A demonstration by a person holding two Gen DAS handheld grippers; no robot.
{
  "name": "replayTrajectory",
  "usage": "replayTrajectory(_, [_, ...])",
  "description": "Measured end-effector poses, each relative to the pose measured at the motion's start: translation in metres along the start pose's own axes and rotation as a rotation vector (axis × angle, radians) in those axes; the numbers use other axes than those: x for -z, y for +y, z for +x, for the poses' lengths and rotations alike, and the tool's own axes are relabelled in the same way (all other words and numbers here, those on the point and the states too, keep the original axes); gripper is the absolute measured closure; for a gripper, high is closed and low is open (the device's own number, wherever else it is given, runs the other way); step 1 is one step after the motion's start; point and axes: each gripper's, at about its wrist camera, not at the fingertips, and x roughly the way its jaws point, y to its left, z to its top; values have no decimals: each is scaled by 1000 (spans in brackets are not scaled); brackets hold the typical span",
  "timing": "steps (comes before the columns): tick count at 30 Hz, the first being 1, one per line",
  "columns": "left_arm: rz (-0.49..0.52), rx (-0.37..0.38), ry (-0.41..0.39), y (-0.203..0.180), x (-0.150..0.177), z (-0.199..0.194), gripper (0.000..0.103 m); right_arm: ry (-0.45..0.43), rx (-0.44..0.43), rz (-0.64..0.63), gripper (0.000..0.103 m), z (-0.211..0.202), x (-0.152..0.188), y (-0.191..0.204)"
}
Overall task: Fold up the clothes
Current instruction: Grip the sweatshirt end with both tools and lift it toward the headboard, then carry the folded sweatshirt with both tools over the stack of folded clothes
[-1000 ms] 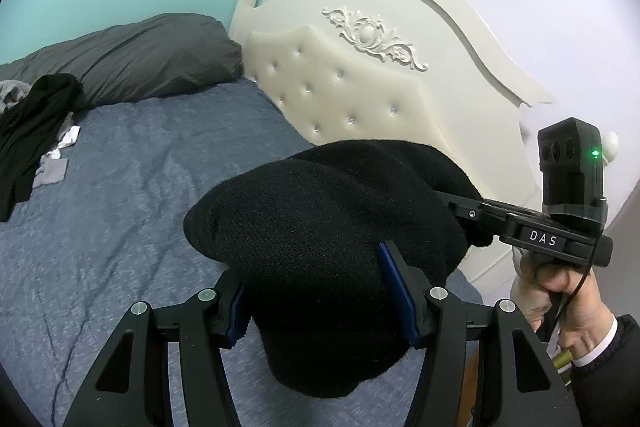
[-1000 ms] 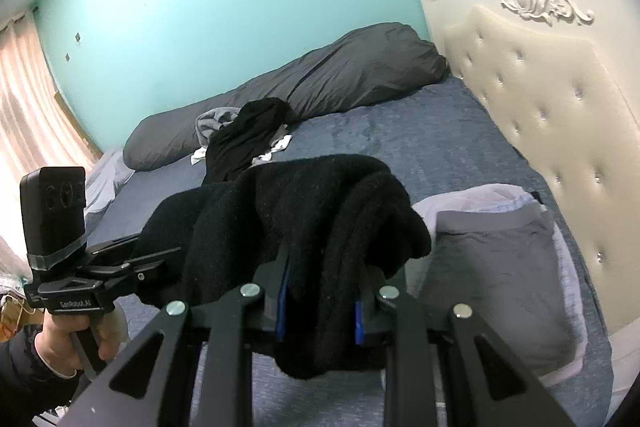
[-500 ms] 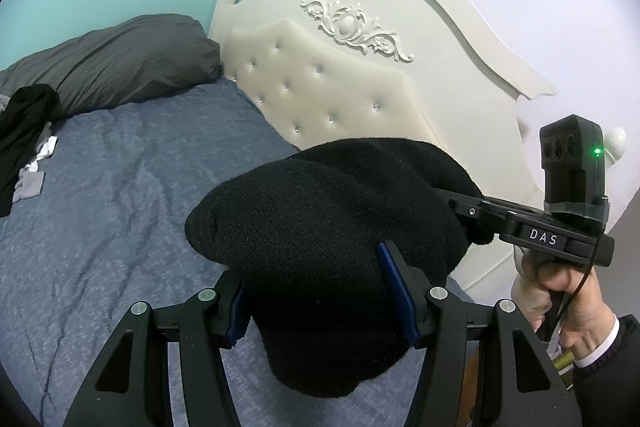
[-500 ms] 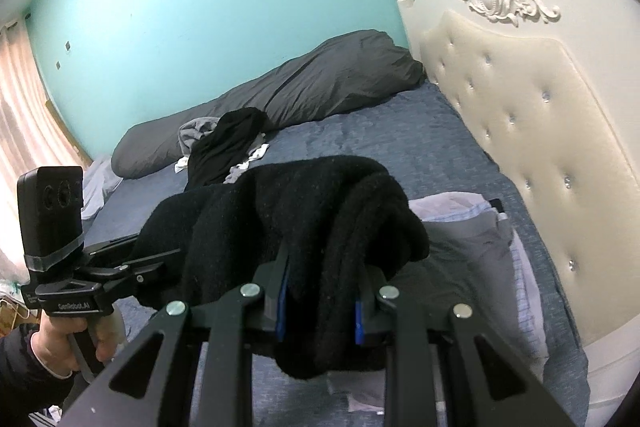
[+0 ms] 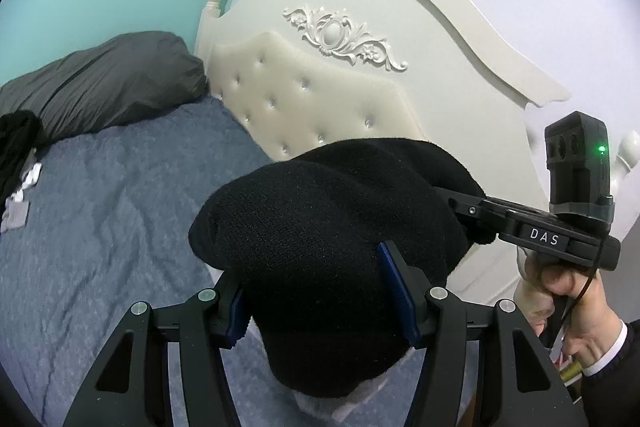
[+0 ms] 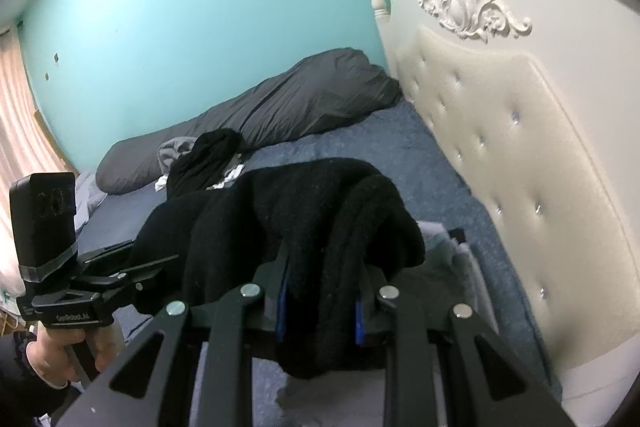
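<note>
A folded black knit garment (image 5: pixel 332 227) hangs in the air between both grippers, above the blue bed (image 5: pixel 112 227). My left gripper (image 5: pixel 316 299) is shut on its thick near end, blue pads pressed into the cloth. My right gripper (image 6: pixel 320 311) is shut on the other end (image 6: pixel 320 227). In the left wrist view the right gripper's (image 5: pixel 464 207) fingertips are buried in the cloth. The left gripper (image 6: pixel 132 263) shows at the left of the right wrist view. A stack of folded grey clothes (image 6: pixel 448 267) lies just under the garment, mostly hidden by it.
The cream tufted headboard (image 6: pixel 500 147) stands close on the right. A pile of unfolded black and grey clothes (image 6: pixel 208 159) lies further up the bed, in front of a dark grey duvet roll (image 6: pixel 300 107). A person's hand (image 5: pixel 568 291) holds the right gripper.
Both grippers have carried the black garment toward the headboard. The folded grey stack now lies further under it, and the unfolded pile has slid off to the left.
</note>
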Motion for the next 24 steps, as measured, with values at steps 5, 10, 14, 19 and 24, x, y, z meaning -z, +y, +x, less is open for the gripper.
replayTrajectory(5, [23,-3,-21,-8,-17,18,41,-27,17,-1,80,3,-15,-17])
replayTrajectory(10, [22,-5,-33,-13,-23,36,41,-49,32,1,80,9,-25,-35])
replayTrajectory(14, [17,-4,-31,-16,-21,54,41,-54,45,11,80,15,-24,-49])
replayTrajectory(19, [40,-36,-53,-24,-14,68,41,-76,47,32,80,21,-22,-62])
replayTrajectory(24, [63,-43,-42,-26,1,80,41,-66,39,42,80,27,-8,-74])
